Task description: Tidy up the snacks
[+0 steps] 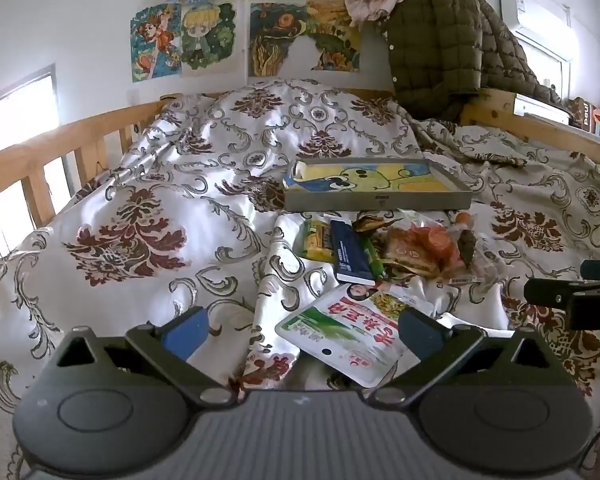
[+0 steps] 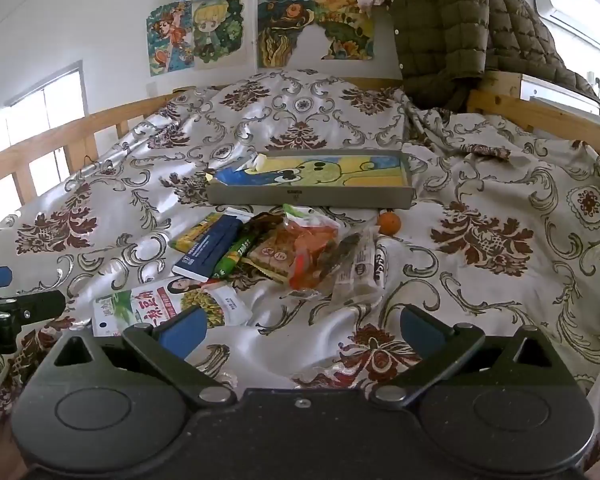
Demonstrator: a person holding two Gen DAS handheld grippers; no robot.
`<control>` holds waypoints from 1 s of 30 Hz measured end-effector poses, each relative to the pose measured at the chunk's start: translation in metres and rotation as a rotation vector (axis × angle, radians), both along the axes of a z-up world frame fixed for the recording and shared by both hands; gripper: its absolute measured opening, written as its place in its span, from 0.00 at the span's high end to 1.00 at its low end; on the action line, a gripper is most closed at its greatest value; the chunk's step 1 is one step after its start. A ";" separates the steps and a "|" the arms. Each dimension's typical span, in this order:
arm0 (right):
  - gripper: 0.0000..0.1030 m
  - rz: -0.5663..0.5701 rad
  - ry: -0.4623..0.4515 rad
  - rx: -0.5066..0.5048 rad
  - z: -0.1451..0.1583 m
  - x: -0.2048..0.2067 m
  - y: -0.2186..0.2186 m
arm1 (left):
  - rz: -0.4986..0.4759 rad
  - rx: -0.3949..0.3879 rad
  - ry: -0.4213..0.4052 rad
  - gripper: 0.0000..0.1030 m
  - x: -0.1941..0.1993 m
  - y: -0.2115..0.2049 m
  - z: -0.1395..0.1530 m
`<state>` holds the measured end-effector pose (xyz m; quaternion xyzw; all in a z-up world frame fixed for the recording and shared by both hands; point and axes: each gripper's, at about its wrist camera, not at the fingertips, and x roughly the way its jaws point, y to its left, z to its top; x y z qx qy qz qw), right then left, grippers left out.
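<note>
Jaws on both grippers stand wide, holding nothing; the left gripper (image 1: 302, 330) hangs over the green-and-white pouch (image 1: 346, 340), which lies on the bed nearer us than the tray (image 1: 380, 200). Best to pinch the pouch's raised edge, not the quilt

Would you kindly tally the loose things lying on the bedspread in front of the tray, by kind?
Snack packets: at least 6, from the white pouch and the yellow-green packet to the clear-wrapped ones; overlap hides any more
Dark blue box: 1
Small orange ball: 1
Total: at least 8, none in the tray.
</note>
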<state>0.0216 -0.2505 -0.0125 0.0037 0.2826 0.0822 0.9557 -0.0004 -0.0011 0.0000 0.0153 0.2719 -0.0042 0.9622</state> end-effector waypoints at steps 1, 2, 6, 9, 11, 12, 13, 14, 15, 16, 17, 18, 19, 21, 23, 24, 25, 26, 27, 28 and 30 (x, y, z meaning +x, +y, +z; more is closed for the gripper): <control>0.01 0.001 0.000 0.000 0.000 0.000 0.000 | -0.001 -0.001 0.001 0.00 0.000 0.000 0.000; 0.01 0.000 0.000 0.000 0.000 0.000 0.000 | -0.001 -0.002 0.001 0.00 -0.001 -0.001 0.000; 0.01 0.001 0.001 0.001 0.000 0.000 0.000 | -0.001 -0.004 0.003 0.00 0.000 0.000 -0.003; 0.01 0.001 0.001 0.001 0.000 0.000 0.000 | 0.000 -0.004 0.003 0.00 0.001 0.001 -0.006; 0.01 0.001 0.001 0.001 0.000 0.000 0.000 | -0.001 -0.005 0.004 0.00 0.001 0.001 -0.006; 0.01 0.001 0.001 0.002 0.000 0.000 0.000 | 0.000 -0.004 0.004 0.00 0.001 0.000 -0.007; 0.01 0.001 0.001 0.002 0.000 0.000 0.000 | -0.001 -0.005 0.005 0.00 0.001 0.001 -0.007; 0.01 0.000 0.001 0.002 0.000 0.000 0.000 | -0.001 -0.006 0.004 0.00 0.001 0.001 -0.007; 0.01 0.000 0.001 0.002 0.000 0.000 0.000 | -0.001 -0.006 0.005 0.00 0.001 0.001 -0.006; 0.01 0.000 0.002 0.002 0.000 0.000 0.000 | -0.001 -0.007 0.005 0.00 0.001 0.002 -0.006; 0.01 0.000 0.002 0.002 0.000 0.000 0.000 | -0.001 -0.008 0.006 0.00 0.001 0.002 -0.006; 0.01 0.000 0.002 0.002 0.000 0.000 0.000 | 0.000 -0.007 0.006 0.00 0.001 0.001 -0.007; 0.01 0.001 0.002 0.002 0.000 0.000 0.000 | -0.002 -0.008 0.006 0.00 0.001 0.002 -0.006; 0.01 0.001 0.002 0.002 0.000 0.000 0.000 | -0.003 -0.008 0.006 0.00 0.001 0.002 -0.007; 0.01 0.001 0.002 0.002 0.000 0.000 0.000 | -0.002 -0.009 0.007 0.00 0.001 0.002 -0.006; 0.01 0.001 0.002 0.002 0.000 0.000 0.000 | -0.002 -0.009 0.007 0.00 0.001 0.002 -0.006; 0.01 0.001 0.002 0.002 0.000 0.001 0.000 | -0.002 -0.009 0.007 0.00 0.001 0.002 -0.006; 0.01 0.001 0.002 0.002 0.000 0.000 0.000 | -0.001 -0.010 0.007 0.00 0.001 0.002 -0.006; 0.01 0.001 0.002 0.003 0.000 0.001 0.000 | -0.002 -0.010 0.007 0.00 0.001 0.002 -0.006; 0.01 0.001 0.002 0.003 0.000 0.001 0.000 | -0.002 -0.010 0.007 0.00 0.001 0.002 -0.006; 0.01 0.001 0.003 0.003 0.000 0.001 0.000 | -0.002 -0.010 0.008 0.00 0.001 0.002 -0.006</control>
